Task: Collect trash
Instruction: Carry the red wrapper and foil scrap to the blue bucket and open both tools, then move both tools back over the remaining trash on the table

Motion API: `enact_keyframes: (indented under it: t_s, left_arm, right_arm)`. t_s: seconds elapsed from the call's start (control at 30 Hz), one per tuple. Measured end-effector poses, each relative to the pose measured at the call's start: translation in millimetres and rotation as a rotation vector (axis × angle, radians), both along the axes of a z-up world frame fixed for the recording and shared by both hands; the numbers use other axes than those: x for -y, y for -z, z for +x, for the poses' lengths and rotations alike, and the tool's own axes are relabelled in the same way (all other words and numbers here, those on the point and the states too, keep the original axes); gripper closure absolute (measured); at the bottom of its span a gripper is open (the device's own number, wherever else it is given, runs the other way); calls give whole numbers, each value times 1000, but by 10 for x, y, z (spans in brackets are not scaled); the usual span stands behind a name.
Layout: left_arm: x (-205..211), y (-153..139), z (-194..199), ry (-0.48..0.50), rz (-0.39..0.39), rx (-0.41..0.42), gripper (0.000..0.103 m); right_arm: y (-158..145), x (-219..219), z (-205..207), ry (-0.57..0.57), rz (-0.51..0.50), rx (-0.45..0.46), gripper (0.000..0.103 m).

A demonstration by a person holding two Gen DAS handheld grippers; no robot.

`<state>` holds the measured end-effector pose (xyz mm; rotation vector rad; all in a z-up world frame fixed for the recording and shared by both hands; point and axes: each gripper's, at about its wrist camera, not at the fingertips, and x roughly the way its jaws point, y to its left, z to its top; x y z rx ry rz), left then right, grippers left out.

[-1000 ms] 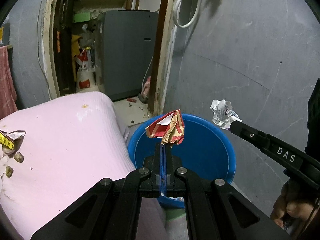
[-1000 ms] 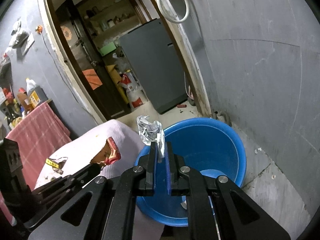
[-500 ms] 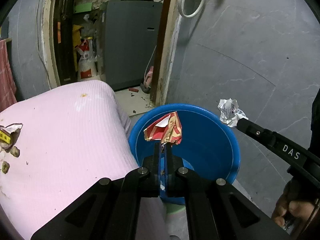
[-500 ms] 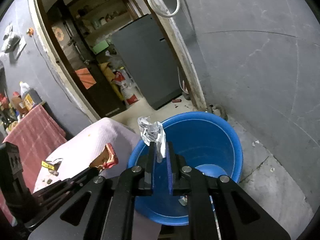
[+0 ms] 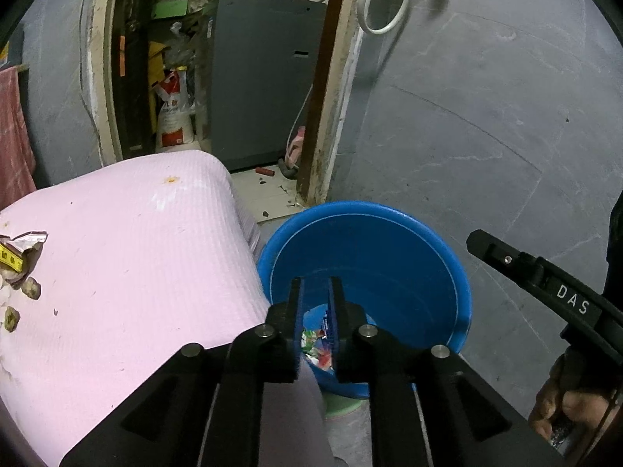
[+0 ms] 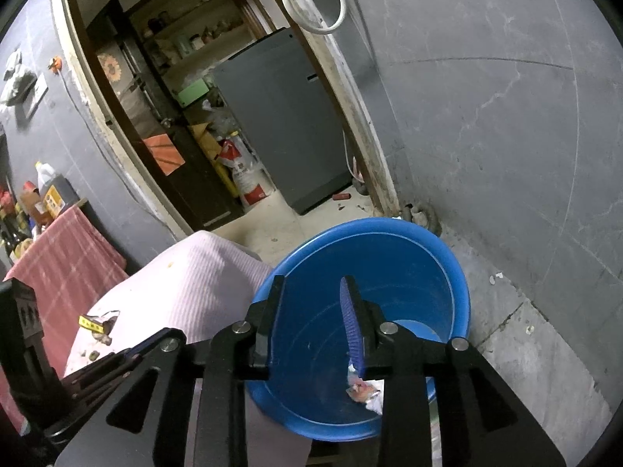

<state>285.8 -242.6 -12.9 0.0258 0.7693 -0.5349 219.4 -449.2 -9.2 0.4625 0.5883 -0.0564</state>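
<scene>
A blue plastic bucket stands on the floor beside a pink-covered table; it also shows in the right wrist view. My left gripper is open and empty above the bucket's near rim. My right gripper is open and empty over the bucket; its finger shows in the left wrist view. Crumpled wrappers lie at the bucket's bottom, also seen in the right wrist view. More trash lies on the table's left edge, seen too in the right wrist view.
A grey wall rises right behind the bucket. A doorway with a grey appliance and a sack opens at the back. A red cloth covers a shelf to the left, with bottles on it.
Both grippers opened. The red wrapper left my left gripper and the crumpled white paper left my right gripper; both are gone from the fingers, with trash lying in the bucket's bottom.
</scene>
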Motion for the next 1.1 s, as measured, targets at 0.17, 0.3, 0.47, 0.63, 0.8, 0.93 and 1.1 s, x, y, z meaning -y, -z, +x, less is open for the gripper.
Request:
enact_keyframes:
  t_s: [0.17,0.3,0.47,0.63,0.8,0.93,1.1]
  left_arm:
    - [-87,-82,-23,-35,-37,22,67]
    - [-262,-206,-68,-74,-69,66,53]
    - [-513,-407,-156,-141,-104,151,31]
    - [-821,-600,-294,-236,-144,254,6]
    - [-1129,-777,-392,-310,-162,348,3]
    - [-1370,-912,-453,-352,-144,411,2]
    - [-1645,-982,-558,-394,-128,471,2]
  right_arm:
    - [-60,-36,-33,9,-42,31,76]
    - [-144,-81,-97,20,-82,77,74]
    - [-262,-176,-155,33,-127,149,53]
    - [-384,-316,-203,23,-162,230,45]
    - [-518,-537,-248,-1,-191,332,23]
    - [-619,-709,-281,-31,-200,403,11]
    - [-721,-936,-306,-79,-209,489,0]
